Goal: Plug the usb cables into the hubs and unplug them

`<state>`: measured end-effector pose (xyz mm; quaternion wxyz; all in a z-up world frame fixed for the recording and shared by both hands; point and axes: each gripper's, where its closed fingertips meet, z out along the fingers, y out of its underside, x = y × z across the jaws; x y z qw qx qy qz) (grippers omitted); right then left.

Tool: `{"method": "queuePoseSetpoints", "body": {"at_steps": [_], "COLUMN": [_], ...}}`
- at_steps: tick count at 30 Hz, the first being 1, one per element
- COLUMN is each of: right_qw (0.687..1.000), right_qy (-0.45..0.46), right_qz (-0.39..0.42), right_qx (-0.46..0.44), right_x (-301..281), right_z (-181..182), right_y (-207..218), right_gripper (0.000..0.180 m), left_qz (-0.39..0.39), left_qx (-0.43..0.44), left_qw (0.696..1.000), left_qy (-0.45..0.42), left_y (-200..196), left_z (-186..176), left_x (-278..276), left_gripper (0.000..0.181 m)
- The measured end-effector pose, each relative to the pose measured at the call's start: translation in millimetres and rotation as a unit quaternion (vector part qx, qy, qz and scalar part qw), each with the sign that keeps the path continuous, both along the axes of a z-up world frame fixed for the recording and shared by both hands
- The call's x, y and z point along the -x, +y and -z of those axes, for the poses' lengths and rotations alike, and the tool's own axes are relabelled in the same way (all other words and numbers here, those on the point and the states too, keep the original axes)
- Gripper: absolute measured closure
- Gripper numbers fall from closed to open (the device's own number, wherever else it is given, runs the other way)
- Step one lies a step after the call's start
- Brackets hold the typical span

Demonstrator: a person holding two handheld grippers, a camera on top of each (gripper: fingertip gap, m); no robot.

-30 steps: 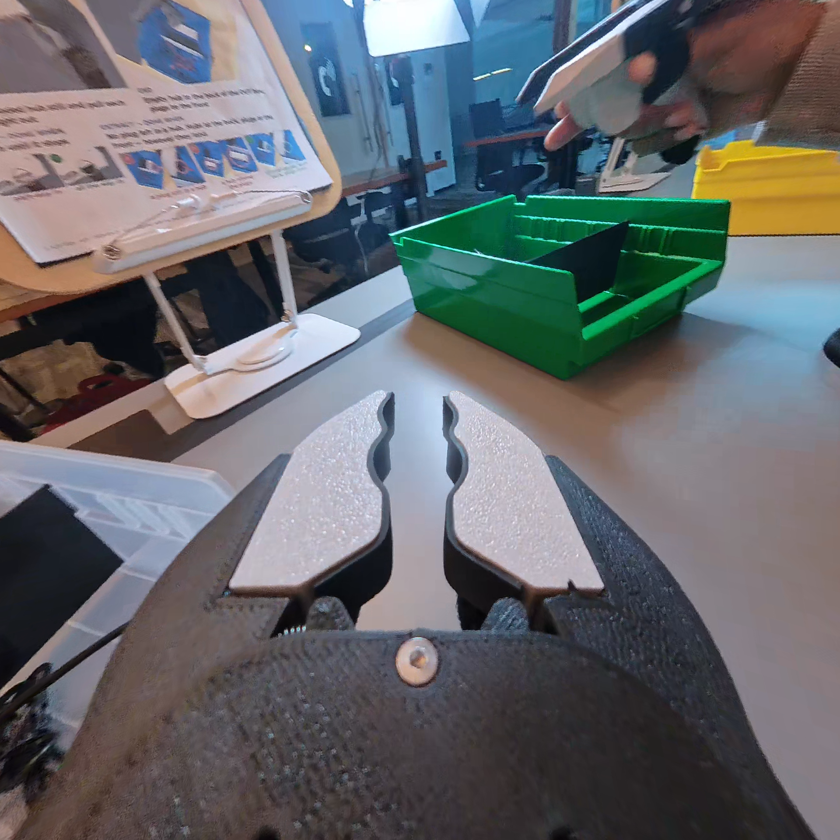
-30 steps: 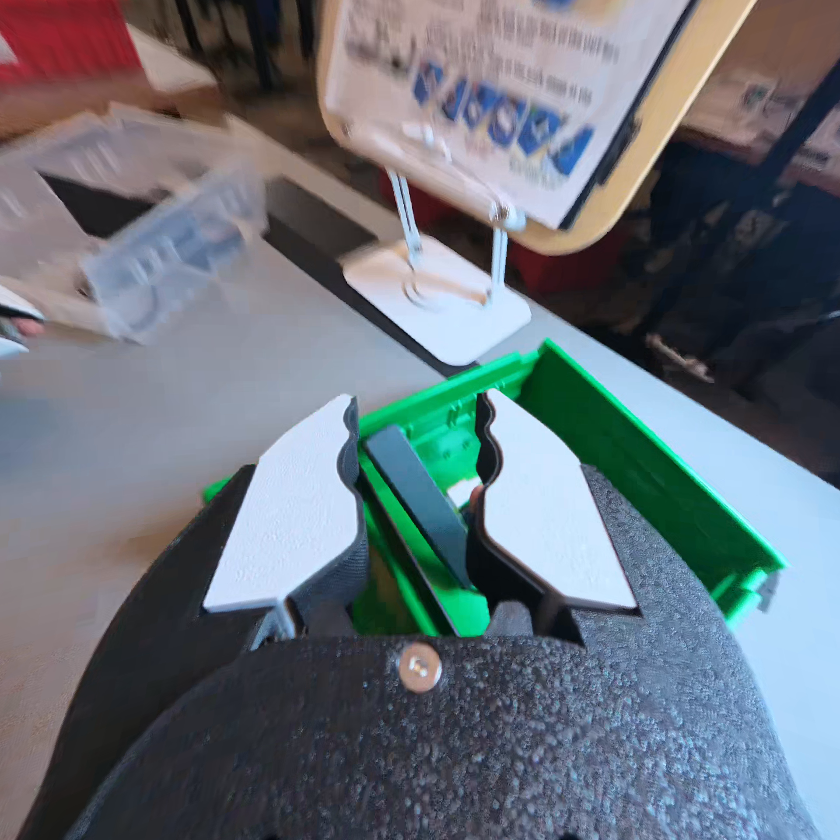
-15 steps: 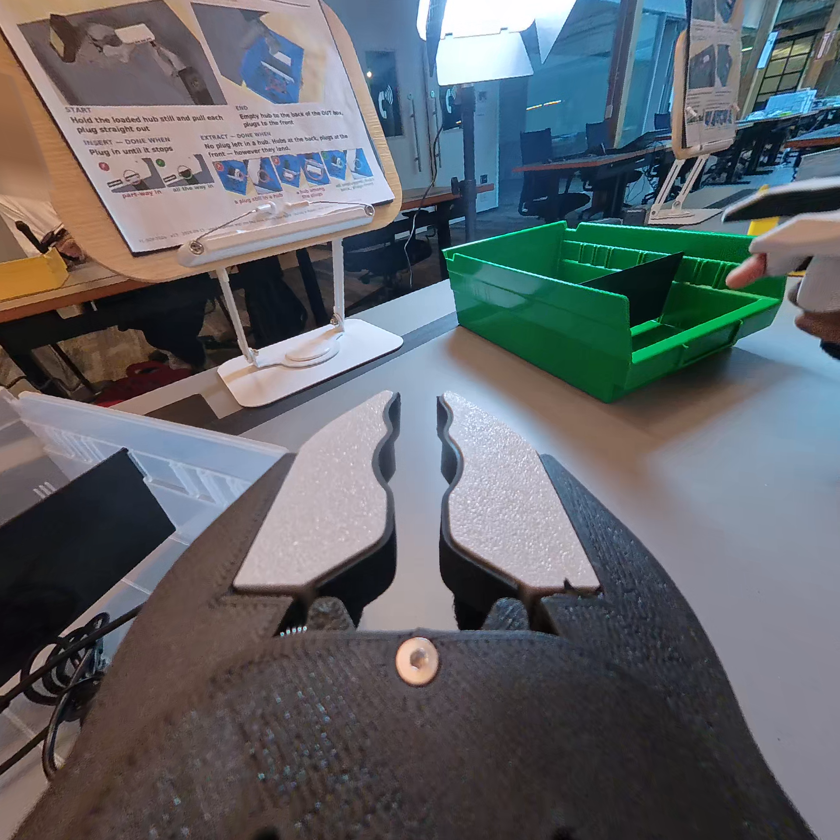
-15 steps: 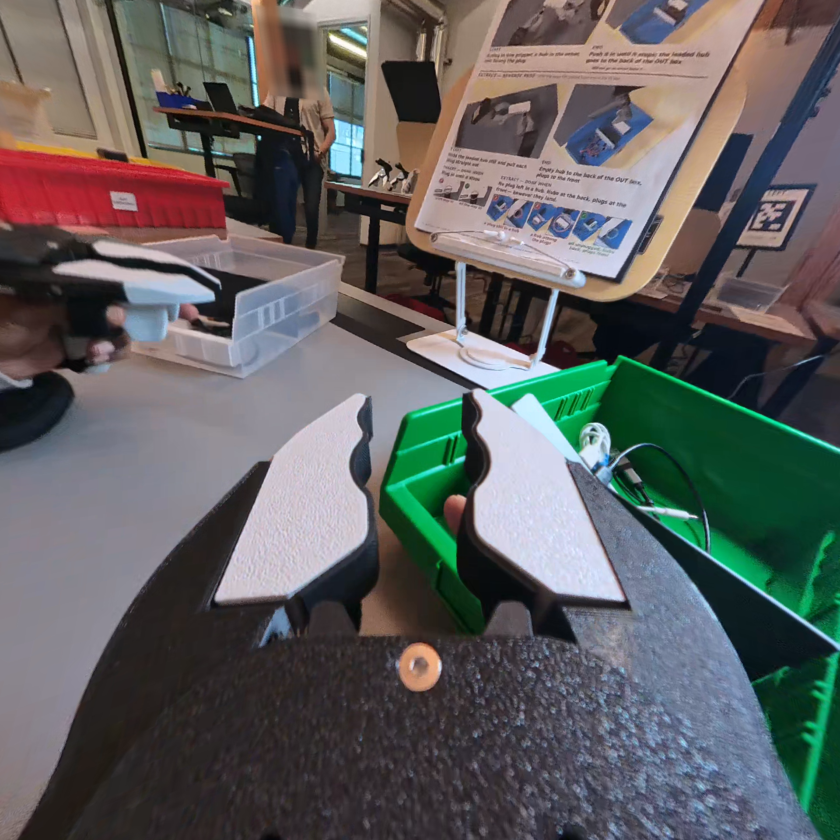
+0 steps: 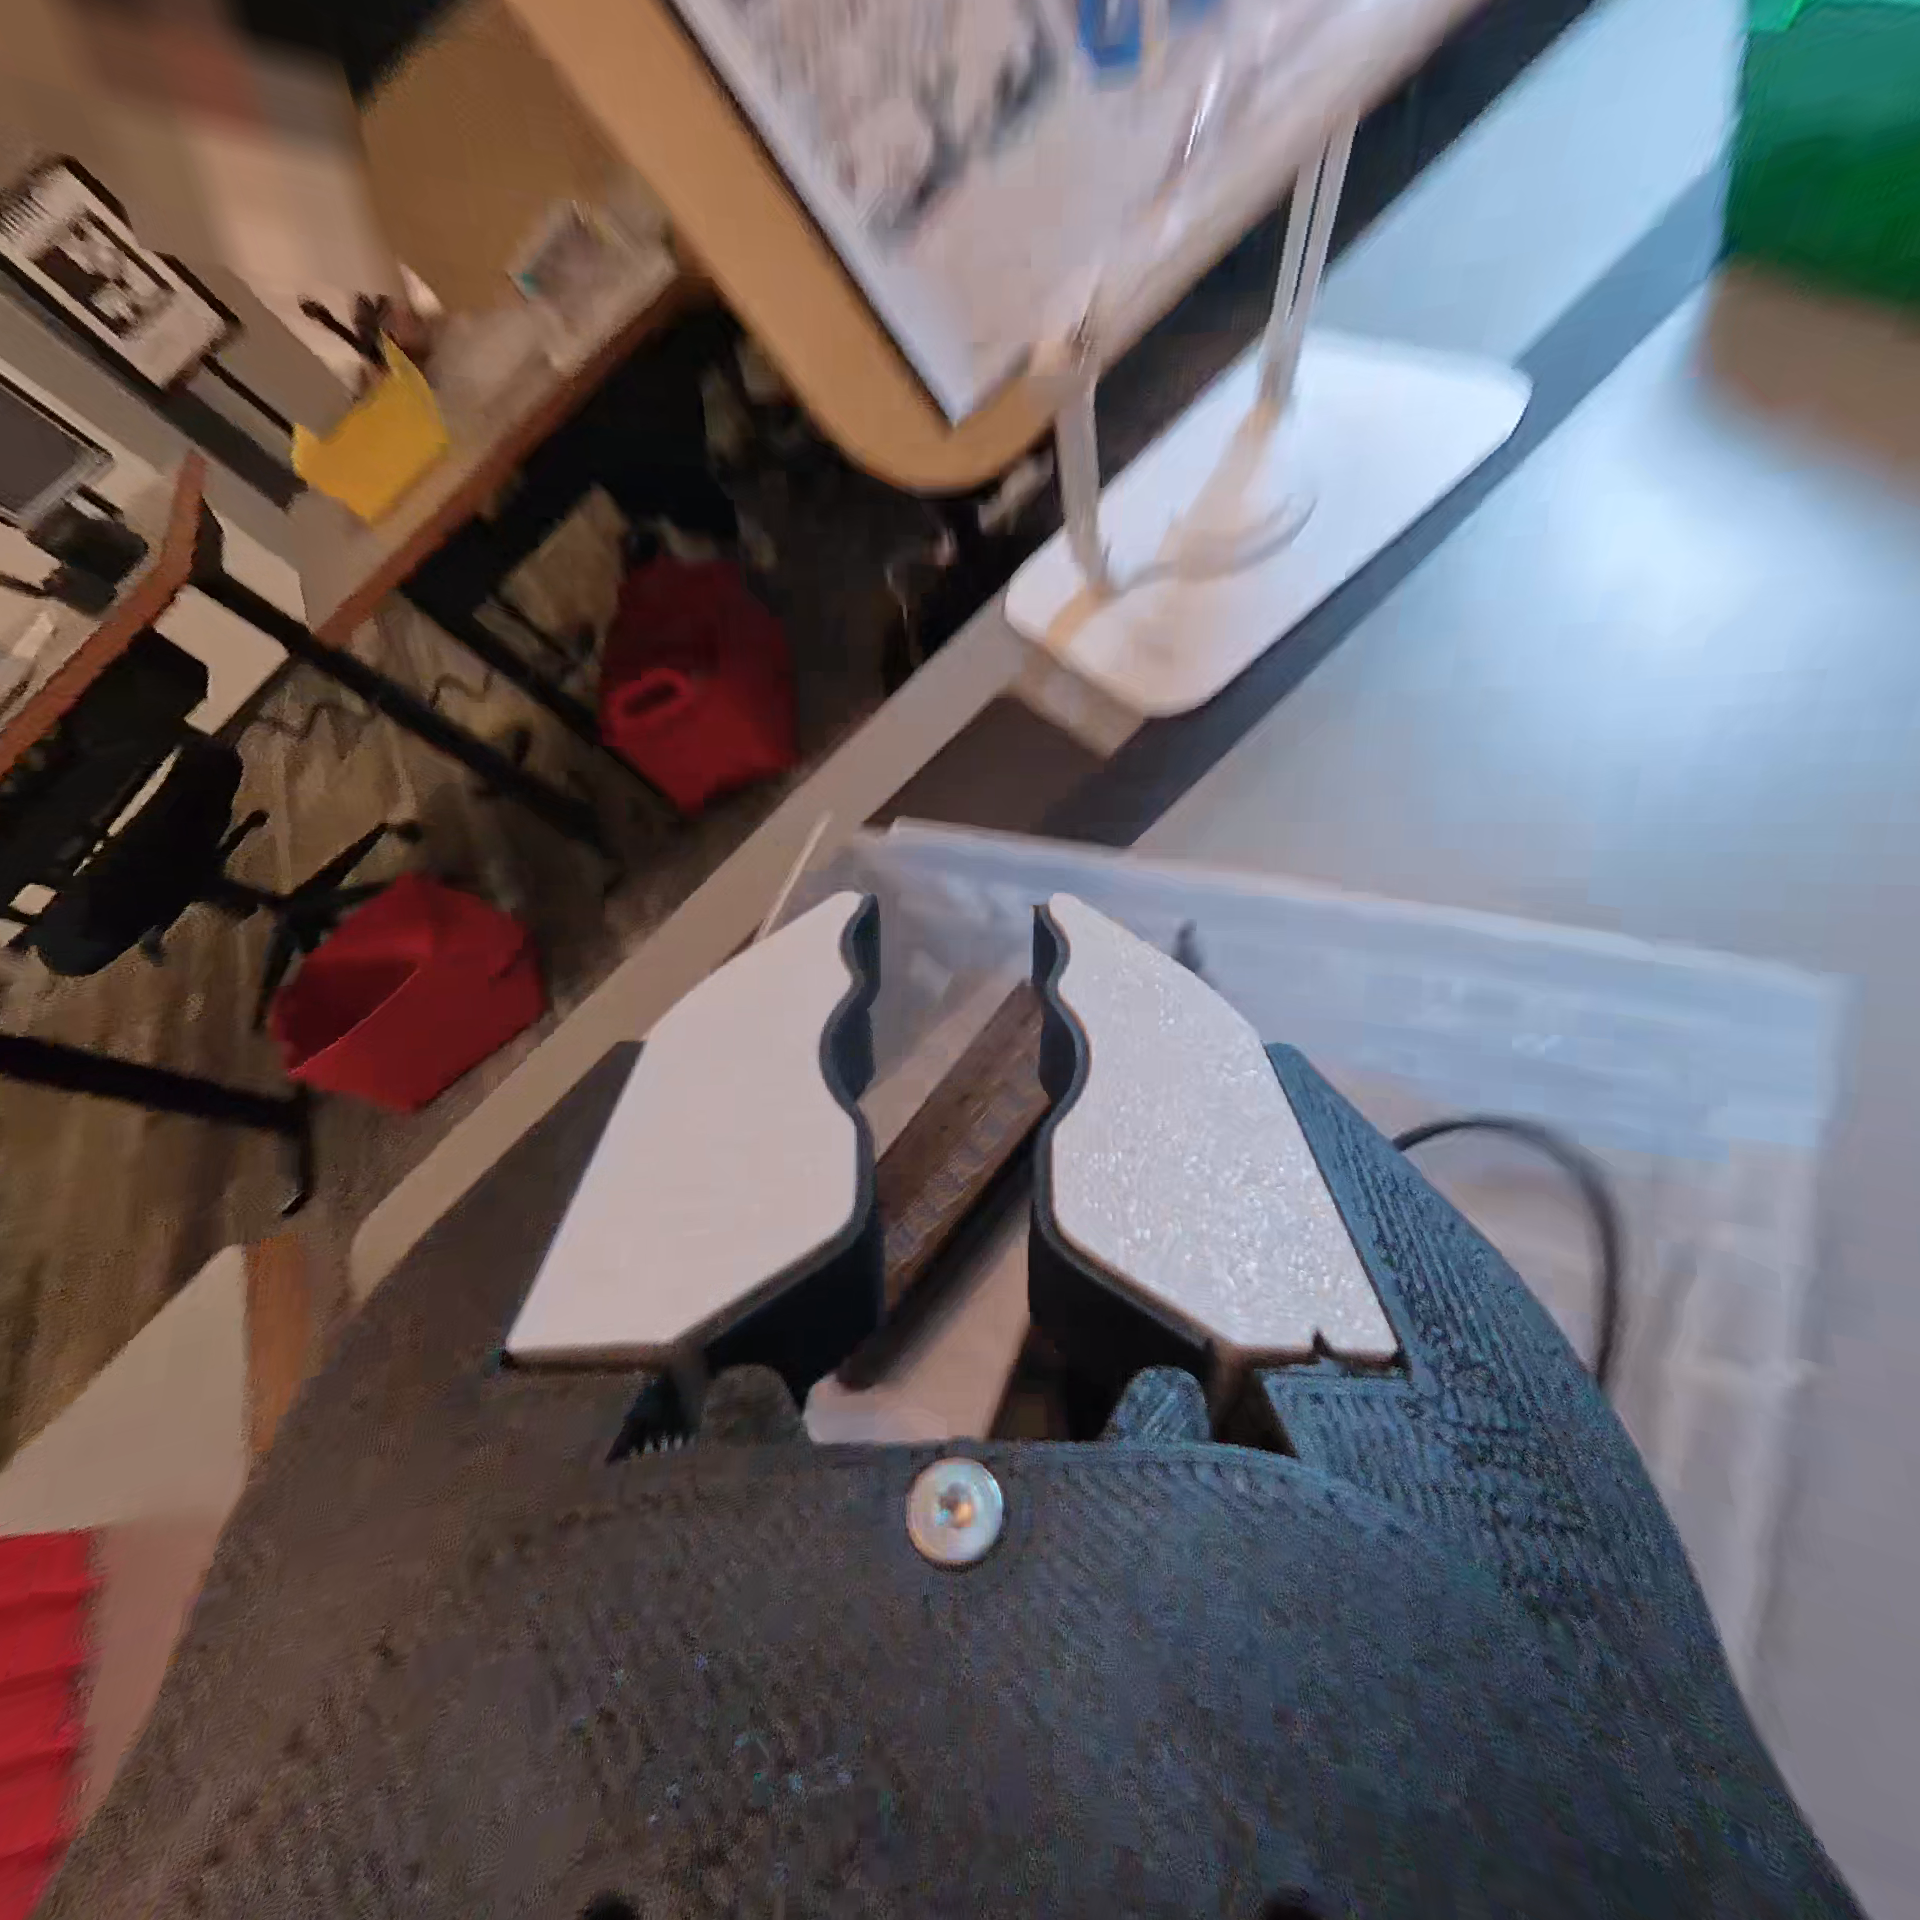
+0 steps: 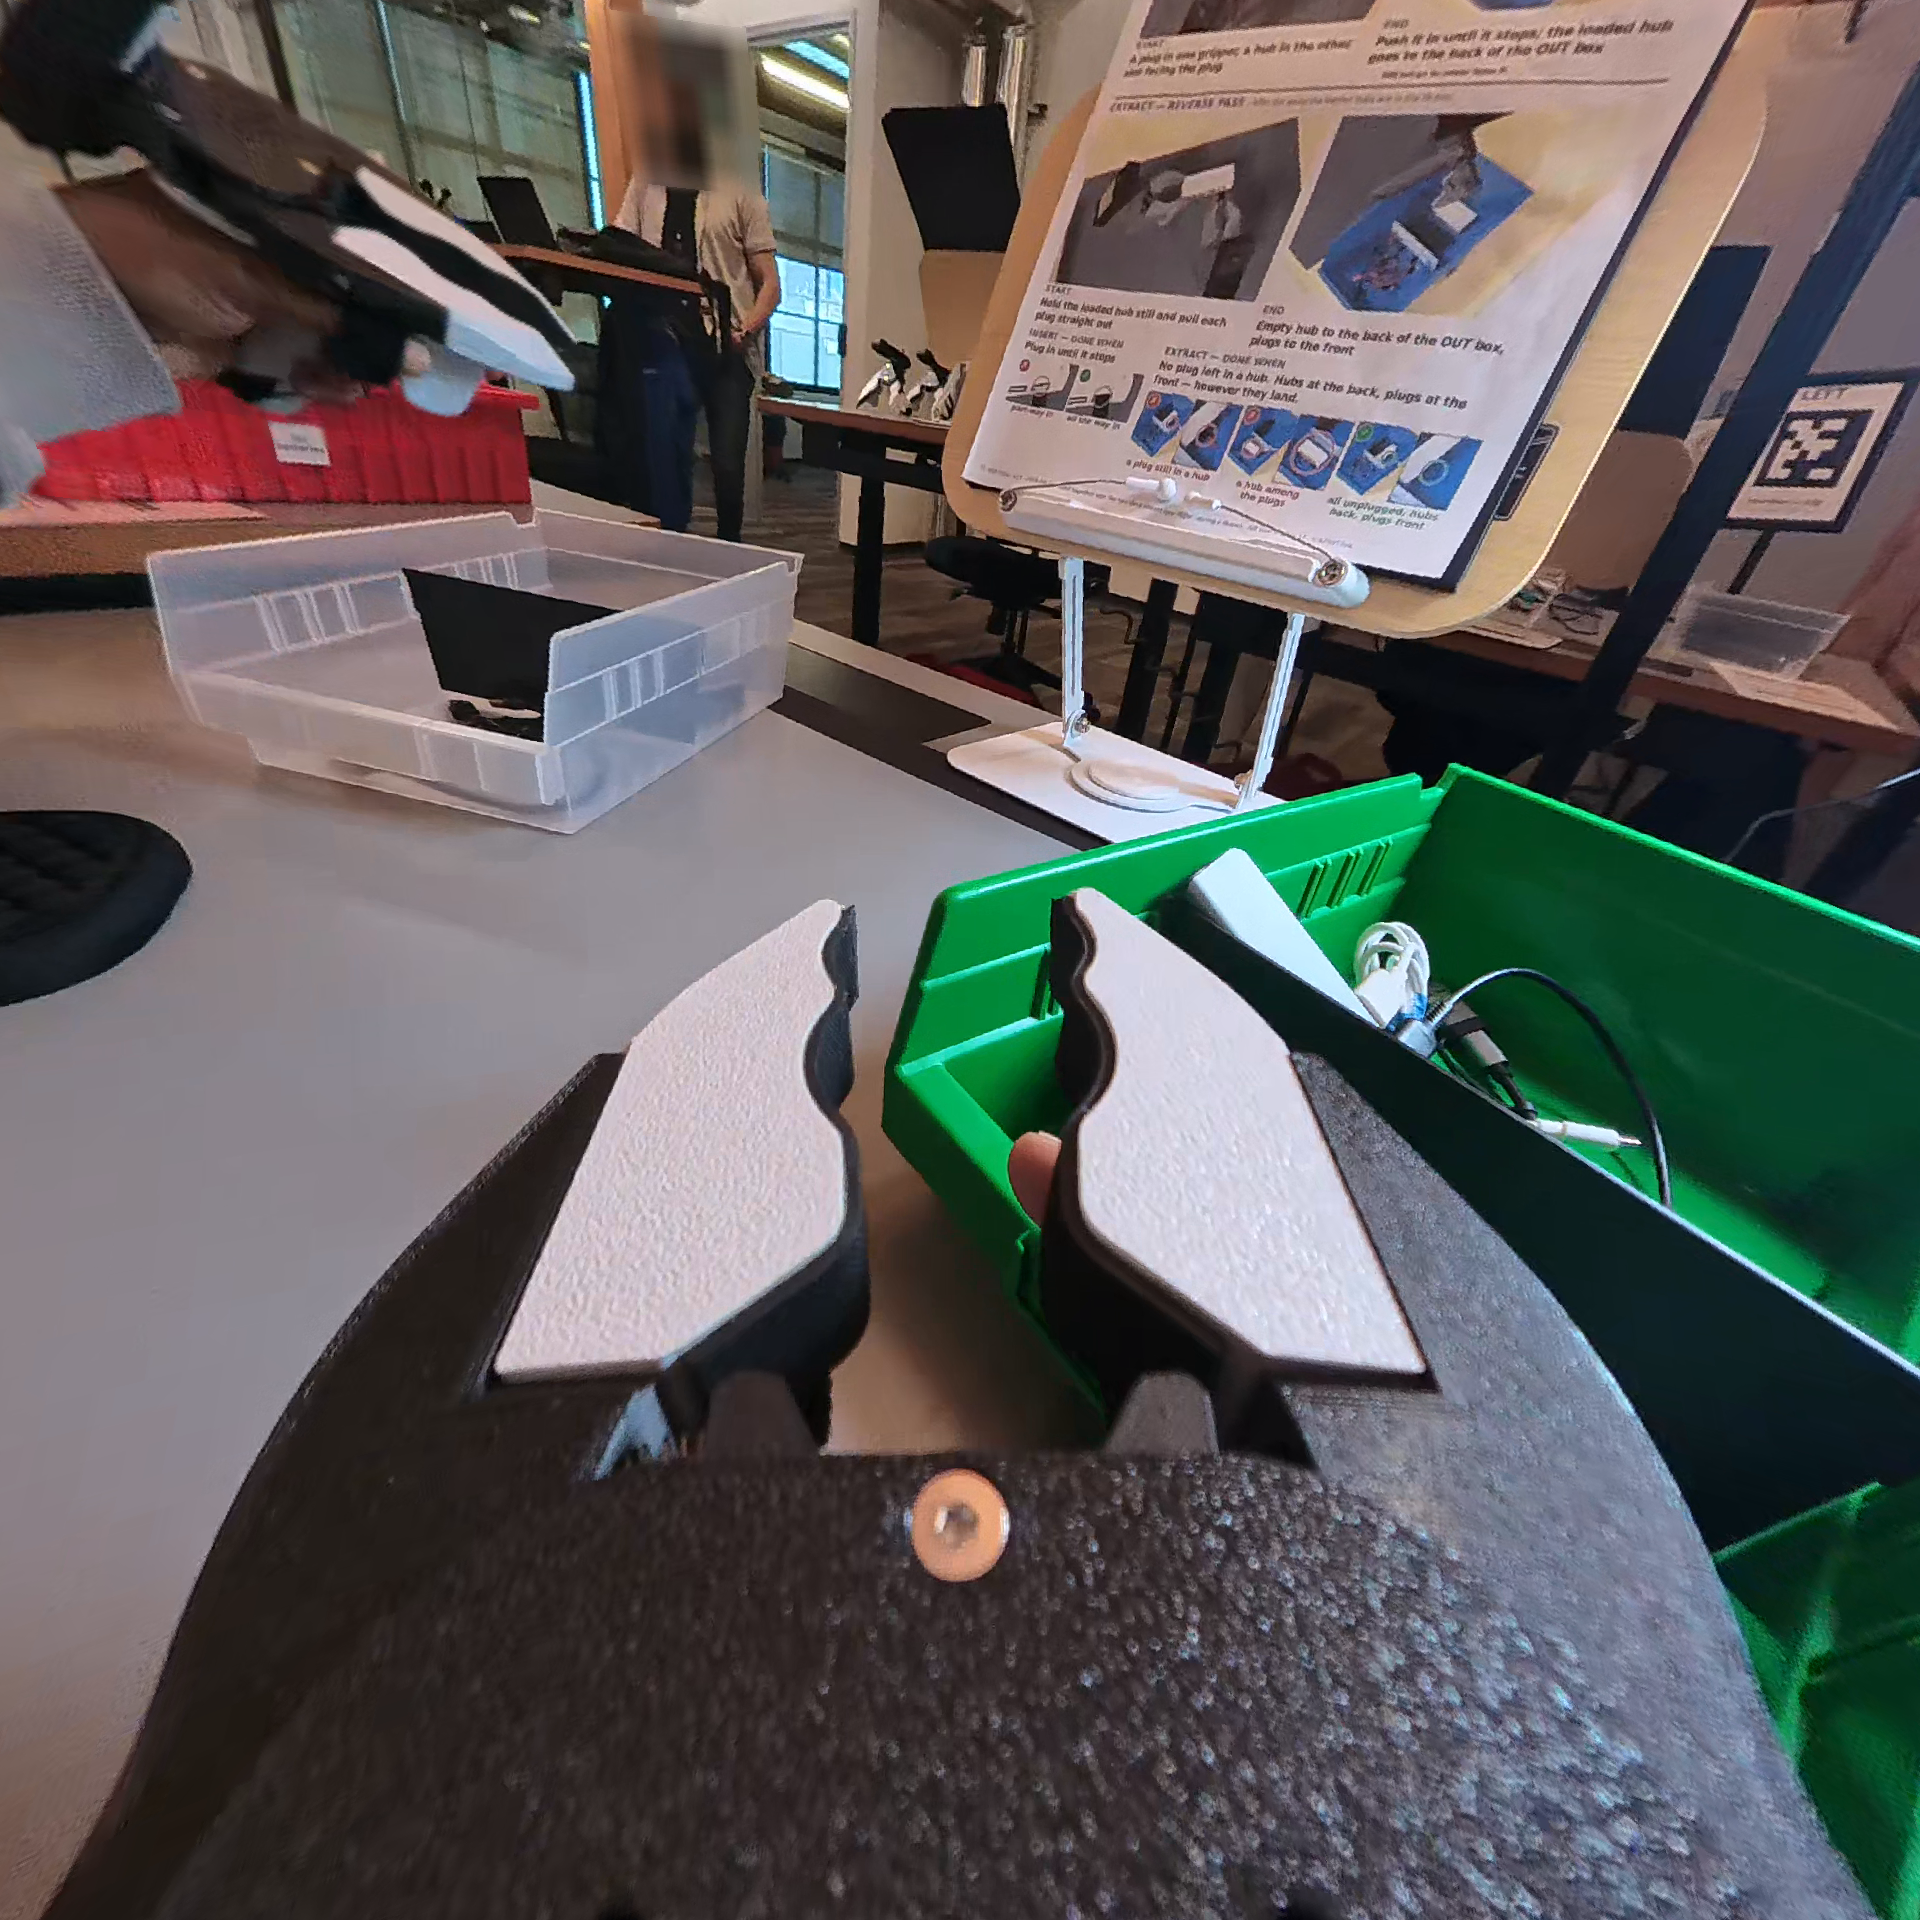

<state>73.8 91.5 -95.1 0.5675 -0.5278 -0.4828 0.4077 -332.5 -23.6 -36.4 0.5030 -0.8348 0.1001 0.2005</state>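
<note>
1. A paper sheet on a stand (image 6: 1299, 343) sits at the back of the grey table (image 6: 364, 987).
2. A red bin (image 6: 312, 447) sits far left.
3. A person (image 6: 696, 312) stands far behind.

In the left wrist view we find motion blur smearing the printed sheet on the wooden stand (image 5: 1049, 156) at 12 o'clock, and the green plastic bin (image 5: 1829, 135) is cut off at 2 o'clock. The dark divider panel (image 5: 956, 1153) in the clear plastic bin (image 5: 1455, 997) is mostly hidden behind our left gripper (image 5: 954, 925).
</note>
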Motion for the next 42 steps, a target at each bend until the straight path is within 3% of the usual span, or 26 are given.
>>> {"method": "queuePoseSetpoints", "body": {"at_steps": [4,10,12,17,20,26,32,37,42], "right_qw": [1.000,1.000,1.000,0.998,0.996,0.996,0.998,0.998,0.998], "right_qy": [0.005,0.005,0.007,0.011,0.010,-0.001,-0.011,-0.007,0.003], "right_qz": [-0.003,-0.004,-0.007,-0.016,-0.024,-0.041,-0.050,-0.060,-0.066], "right_qx": [0.017,0.020,0.025,0.061,0.081,0.073,0.027,0.007,0.008], "right_x": [-0.4,-2.0,-3.0,-2.8,-1.0,-0.2,-3.0,-4.5,-5.7], "right_z": [0.4,-1.2,-2.1,2.5,6.5,9.8,6.9,1.5,-3.0], "right_y": [2.6,8.8,11.5,19.2,21.4,16.0,4.2,-7.0,-16.6], "right_gripper": [0.144,0.145,0.145,0.146,0.146,0.147,0.148,0.149,0.150], "left_qz": [-0.002,0.045,0.060,0.093,0.110,0.127,0.117,0.126,0.183], "left_qx": [0.189,0.410,0.469,0.550,0.571,0.570,0.487,0.370,0.133], "left_qw": [0.981,0.906,0.878,0.828,0.813,0.811,0.866,0.920,0.974], "left_qy": [0.042,0.093,0.079,0.052,0.037,0.000,0.000,0.022,0.019], "left_y": [1.4,-9.8,-17.2,-19.1,-12.3,-7.8,-3.8,5.4,26.8], "left_z": [56.5,129.9,146.1,174.2,191.2,194.6,165.9,95.0,-6.2], "left_x": [56.8,86.8,91.0,97.3,97.9,96.1,87.3,61.4,-26.5], "left_gripper": [0.151,0.144,0.134,0.118,0.117,0.120,0.121,0.121,0.121]}}
